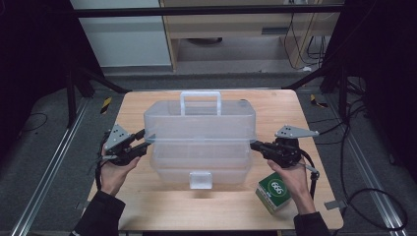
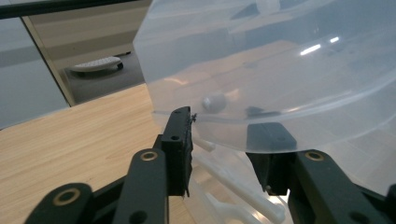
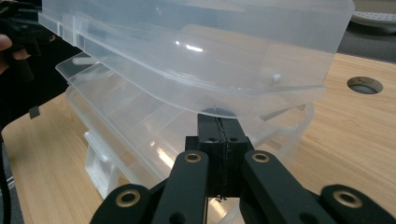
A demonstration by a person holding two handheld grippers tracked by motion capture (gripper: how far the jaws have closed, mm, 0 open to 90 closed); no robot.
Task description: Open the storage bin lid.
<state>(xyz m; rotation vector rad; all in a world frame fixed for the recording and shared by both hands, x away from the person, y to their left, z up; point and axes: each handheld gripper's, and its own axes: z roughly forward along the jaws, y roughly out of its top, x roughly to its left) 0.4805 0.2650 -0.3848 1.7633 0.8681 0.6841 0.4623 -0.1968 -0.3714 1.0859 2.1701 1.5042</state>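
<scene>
Nearest the high camera, the person's forearms enter from six o'clock. Left gripper (image 1: 142,143) stands at nine o'clock of the clear plastic organizer box (image 1: 200,142), its jaws apart and straddling the edge of the raised upper tray (image 2: 280,74) without pressing it. Right gripper (image 1: 255,145) stands at three o'clock, jaws together, tips under that tray's rim. Box sits mid-table (image 1: 147,206), long axis running nine to three, handle (image 1: 200,101) at twelve, latch (image 1: 200,179) at six. Both hands are equally near. Compartments appear empty; small contents cannot be ruled out. Green-and-white carton (image 1: 273,191) lies at five o'clock, apart.
</scene>
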